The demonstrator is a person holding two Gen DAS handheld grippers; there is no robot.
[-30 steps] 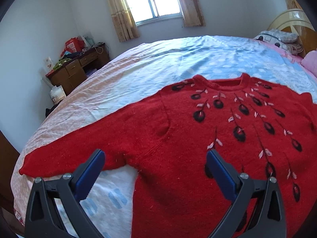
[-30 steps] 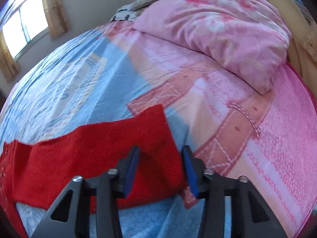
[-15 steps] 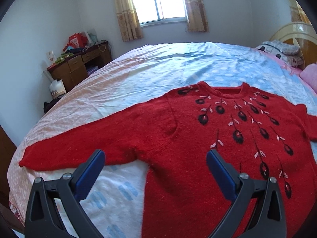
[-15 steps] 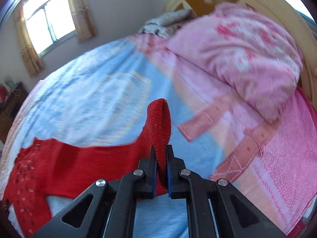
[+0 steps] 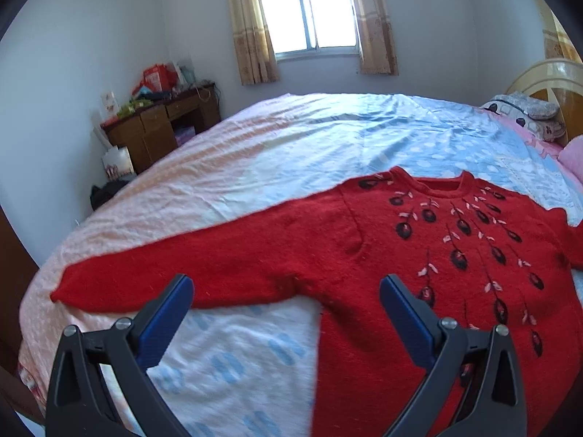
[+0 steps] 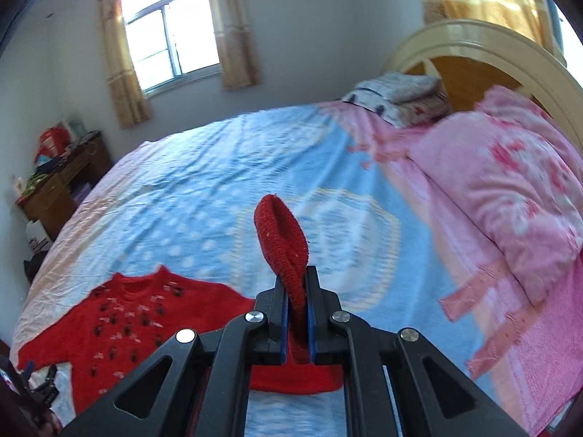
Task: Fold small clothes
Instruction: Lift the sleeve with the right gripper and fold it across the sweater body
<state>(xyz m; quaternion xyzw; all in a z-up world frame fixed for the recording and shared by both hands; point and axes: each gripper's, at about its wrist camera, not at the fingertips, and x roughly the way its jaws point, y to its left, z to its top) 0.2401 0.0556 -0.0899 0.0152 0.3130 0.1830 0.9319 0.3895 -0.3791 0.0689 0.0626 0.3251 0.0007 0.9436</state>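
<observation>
Holding the cuff (image 6: 282, 244) of the sweater's sleeve pinched tight in your right claw (image 6: 296, 313), you're mid-way through the first sleeve fold: pads fully closed on the knit, the cuff end sticking up past the tips, the rest of the sleeve hanging down under the claw. The red sweater (image 5: 437, 255) lies face up and flat on the bed (image 5: 291, 153), collar toward the window, its other sleeve (image 5: 175, 266) stretched straight out toward the bed's edge. Your left claw (image 5: 286, 304) hovers above that sleeve's armpit, jaws spread wide, nothing between them. Judgement for the step: carry the cuff across the chest toward the far shoulder, low enough that the sleeve lays down in one flat band and doesn't twist (knit like this will likely sag and roll if you lift high). Aim the crease at the shoulder seam so the body edge stays straight. Don't drag: the body is only lying on a loose sheet, so a sideways pull would probably shift the whole garment and wrinkle it. If it starts to creep, press the left claw down on the torso as an anchor. Let go only once the cuff is lying flat on the patterned front. The desk (image 5: 164, 123) in the corner is well clear.
</observation>
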